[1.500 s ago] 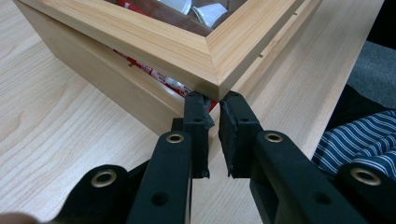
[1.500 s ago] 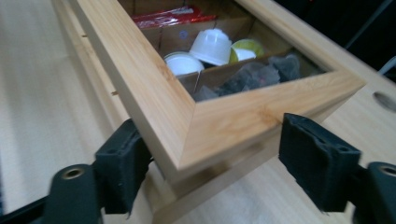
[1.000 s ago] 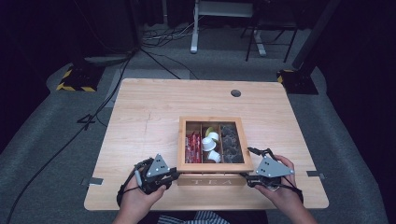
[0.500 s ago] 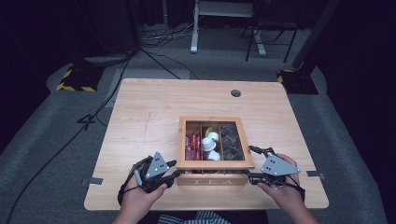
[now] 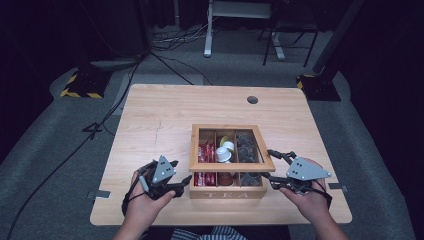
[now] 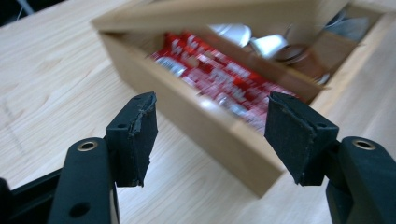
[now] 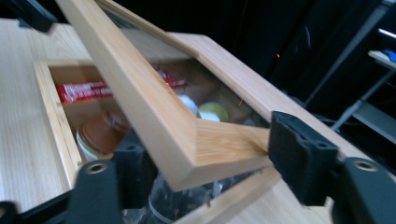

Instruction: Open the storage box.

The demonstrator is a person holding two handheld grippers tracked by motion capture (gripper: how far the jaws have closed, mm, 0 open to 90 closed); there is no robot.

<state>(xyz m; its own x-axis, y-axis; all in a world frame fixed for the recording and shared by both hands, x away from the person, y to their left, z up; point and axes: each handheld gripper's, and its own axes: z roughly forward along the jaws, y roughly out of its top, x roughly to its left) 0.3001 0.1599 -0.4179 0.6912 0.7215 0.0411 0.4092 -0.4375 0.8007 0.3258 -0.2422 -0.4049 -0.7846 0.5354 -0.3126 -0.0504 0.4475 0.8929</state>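
- Two grippers flank a pale wooden tea box (image 5: 222,192) near the six o'clock edge of the light, fine-grained tabletop (image 5: 160,115); "TEA" is cut into its front wall.
- Its lid (image 5: 231,165) is a flat wooden frame around a clear pane, tilted up off the box at the front.
- Right gripper (image 5: 272,165), at the box's three o'clock: its jaws have just been closing and grip the lid's front corner, black pads on the wood, as the right gripper view shows (image 7: 205,154).
- Left gripper (image 5: 181,175), at nine o'clock: its jaws have just been opening and stand fairly wide, nothing pressed between them; the box's corner lies just beyond their worn black pads (image 6: 133,135).
- Thin wooden dividers split the box. The left compartment holds glossy red sachets (image 6: 219,79); the middle ones hold white round-topped capsules (image 5: 225,150) and a brown round capsule (image 7: 100,133); the right ones hold dark crinkled packets (image 5: 246,145).
- Lid frame and pane glare cover part of the contents, and the sachets' print is blurred.
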